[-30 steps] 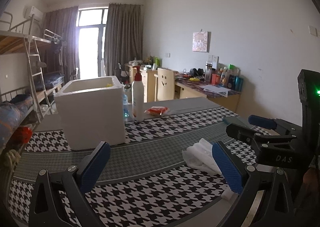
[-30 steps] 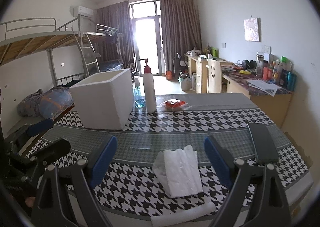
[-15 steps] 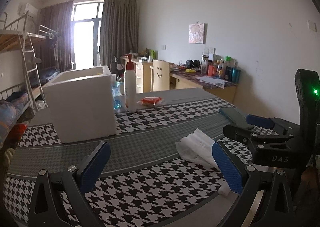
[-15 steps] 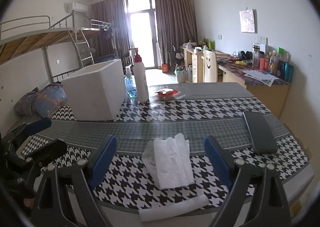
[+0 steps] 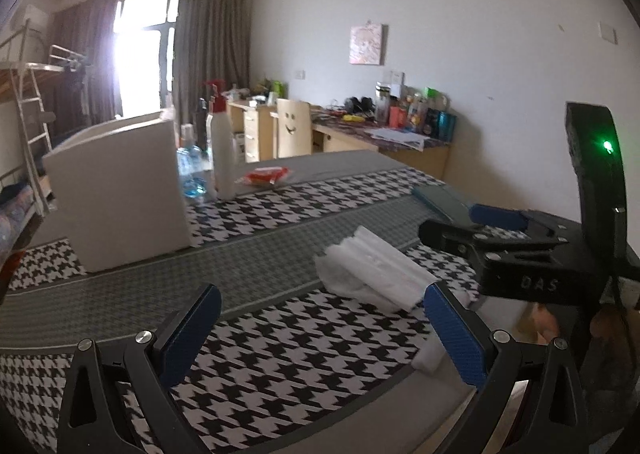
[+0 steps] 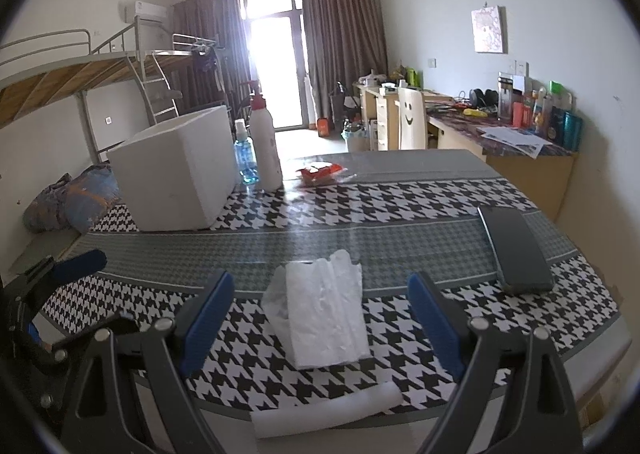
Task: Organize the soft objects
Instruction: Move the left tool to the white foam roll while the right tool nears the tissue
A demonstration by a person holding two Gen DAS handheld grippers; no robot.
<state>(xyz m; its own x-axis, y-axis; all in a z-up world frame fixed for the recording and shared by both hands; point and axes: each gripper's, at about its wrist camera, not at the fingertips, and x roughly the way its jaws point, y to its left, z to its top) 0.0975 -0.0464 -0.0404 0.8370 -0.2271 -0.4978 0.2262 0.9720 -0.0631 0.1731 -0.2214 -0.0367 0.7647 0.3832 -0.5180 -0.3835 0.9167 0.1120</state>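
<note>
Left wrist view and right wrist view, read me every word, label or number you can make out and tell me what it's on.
"DAS": raised letters on the black body of the right claw, seen in the left wrist view.
White pump bottle, red packet, desk bottles, wall picture: too small or blurred to read.

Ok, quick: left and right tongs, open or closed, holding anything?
Left tongs: open, empty.
Right tongs: open, empty, over the foam sheet.

Both tools are black frames with silver screws and blue textured fingers (image 5: pixel 454 332) (right tool (image 5: pixel 496 230) marked "DAS", green light).
</note>
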